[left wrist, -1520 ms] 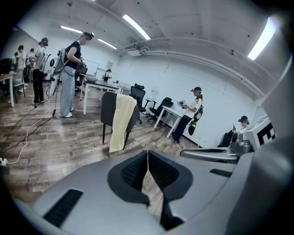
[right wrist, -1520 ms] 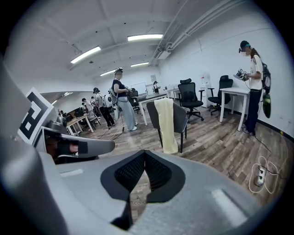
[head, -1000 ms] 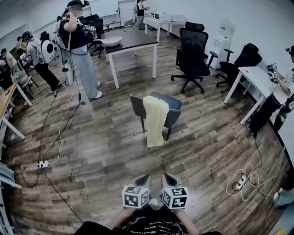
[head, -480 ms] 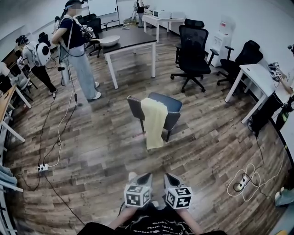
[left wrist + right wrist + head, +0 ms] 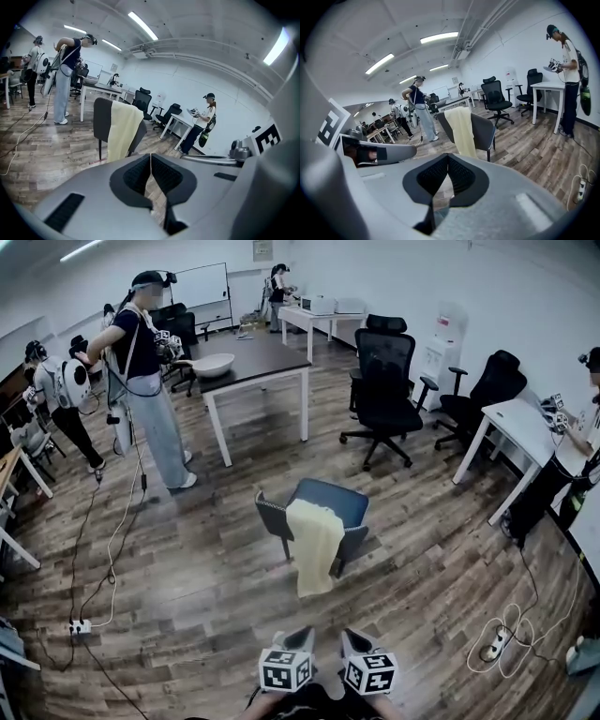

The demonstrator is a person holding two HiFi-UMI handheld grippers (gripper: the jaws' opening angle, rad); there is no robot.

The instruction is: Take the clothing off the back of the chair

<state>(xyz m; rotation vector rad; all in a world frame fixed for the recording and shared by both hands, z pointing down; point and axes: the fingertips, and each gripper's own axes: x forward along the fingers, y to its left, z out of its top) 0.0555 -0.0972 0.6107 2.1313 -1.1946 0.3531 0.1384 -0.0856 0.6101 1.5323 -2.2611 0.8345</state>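
Note:
A pale yellow piece of clothing (image 5: 314,545) hangs over the back of a dark grey chair (image 5: 330,501) in the middle of the wooden floor, trailing down almost to the boards. It also shows in the left gripper view as the clothing (image 5: 123,127) on the chair back (image 5: 101,117), and in the right gripper view as the clothing (image 5: 461,127) on the chair (image 5: 483,130). My left gripper (image 5: 304,634) and right gripper (image 5: 350,636) are side by side at the bottom of the head view, short of the chair and pointing at it. Both are shut with nothing between the pads.
A dark table (image 5: 267,345) bearing a white bowl (image 5: 214,364) stands behind the chair, with a person (image 5: 145,381) beside it. Black office chairs (image 5: 382,381) and a white desk (image 5: 520,413) are at the right. Cables (image 5: 502,634) lie on the floor.
Both grippers have moved forward together toward the chair, and the hanging clothing now lies nearer to their tips. Their jaws stayed shut. The standing person at the left has shifted a little.

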